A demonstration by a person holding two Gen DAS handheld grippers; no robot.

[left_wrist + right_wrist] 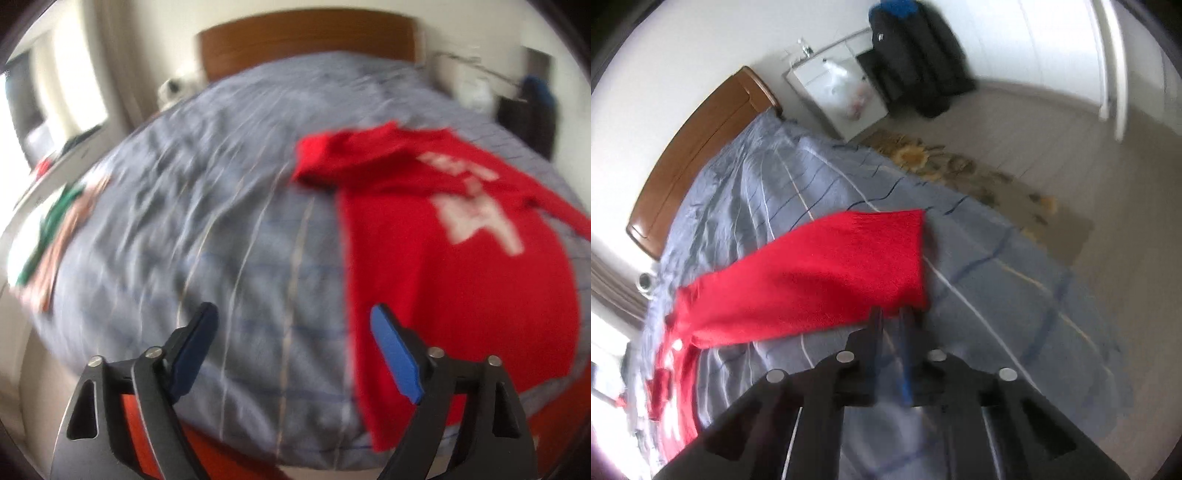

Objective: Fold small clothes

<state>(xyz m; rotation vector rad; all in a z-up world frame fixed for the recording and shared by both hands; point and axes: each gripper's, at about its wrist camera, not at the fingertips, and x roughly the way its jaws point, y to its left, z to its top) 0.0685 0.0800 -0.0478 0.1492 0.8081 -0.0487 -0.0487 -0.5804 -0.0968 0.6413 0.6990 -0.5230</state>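
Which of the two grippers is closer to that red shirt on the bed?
The right. The right gripper has its narrowly parted fingers at the edge of the red shirt, lifting part of it. The left gripper hangs wide open above the bedspread, beside the shirt's edge, holding nothing.

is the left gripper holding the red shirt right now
No. The left gripper stands wide open above the bed cover, nothing between its jaws, and the red shirt lies alongside.

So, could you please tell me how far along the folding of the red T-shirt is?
Begun only: the red T-shirt with white lettering lies on the grey striped bedspread. The right gripper lifts its edge over; the left gripper hangs open, empty. The remaining folds are left.
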